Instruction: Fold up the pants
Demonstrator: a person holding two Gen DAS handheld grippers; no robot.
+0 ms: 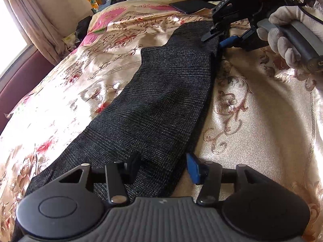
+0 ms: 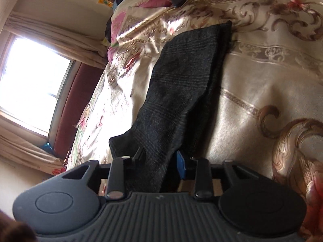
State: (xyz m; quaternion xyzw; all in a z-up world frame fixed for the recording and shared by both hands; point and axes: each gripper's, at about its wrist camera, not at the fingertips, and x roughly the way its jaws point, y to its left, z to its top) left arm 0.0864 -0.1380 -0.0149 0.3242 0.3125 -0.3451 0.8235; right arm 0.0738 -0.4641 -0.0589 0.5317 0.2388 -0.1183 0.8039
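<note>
Dark grey checked pants (image 1: 161, 92) lie folded lengthwise in a long strip on a shiny floral bedspread (image 1: 252, 111). My left gripper (image 1: 163, 167) sits at the near end of the strip, its jaws apart with the cloth edge between them. My right gripper (image 1: 218, 38), held by a gloved hand (image 1: 286, 36), is at the far end of the pants. In the right wrist view the pants (image 2: 181, 84) run up between the right gripper's fingers (image 2: 161, 157), which look closed on the raised cloth end.
A dark flat object (image 1: 191, 6) lies on the bed near the headboard. A window with beige curtains (image 2: 36, 84) and a maroon bench (image 2: 74, 109) are on the left. Dark items (image 1: 82, 26) sit by the bed's far left corner.
</note>
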